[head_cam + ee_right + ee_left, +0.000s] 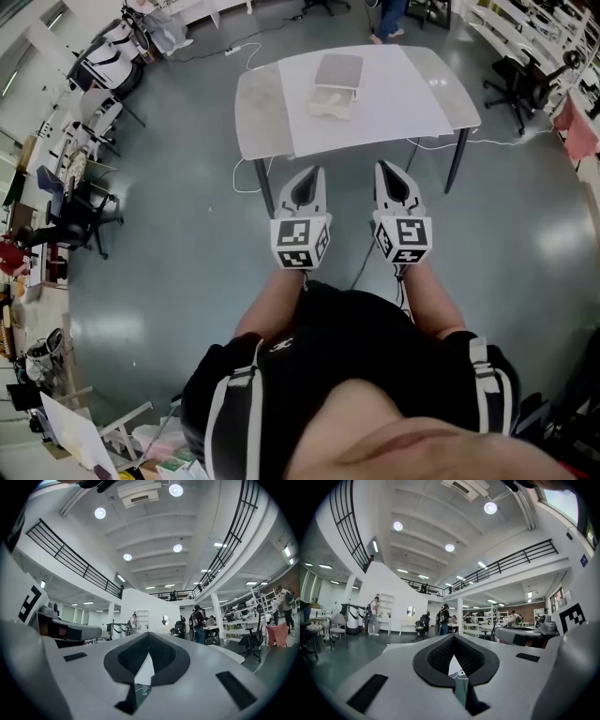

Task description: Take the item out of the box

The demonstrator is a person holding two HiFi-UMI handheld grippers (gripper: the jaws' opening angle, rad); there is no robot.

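Box [336, 84]: pale, with a grey lid or flap over its far part. It sits near the middle of the table [441, 98], on the white sheet [394, 112] that covers the table's centre. The item is not visible and is presumably inside the box.

Left gripper [312, 173]: held over the floor, short of the table's near edge. Its jaws are clenched tip to tip with nothing between them.

Right gripper [384, 169]: beside the left one, also short of the table's near edge. Its jaws are likewise pressed together and empty.

Stage, as judged: approach only, with the box untouched and the task not begun.

Handling notes:
- Step up to the table until the box is within easy reach.
- Spread the jaws before they reach the box, not at it.
- The lid looks loose, so lift or slide it clear with one gripper.
- Steady a box wall against the table so the light box does not skate on the sheet.
- Lower the other gripper straight into the box, once the contents can be seen.
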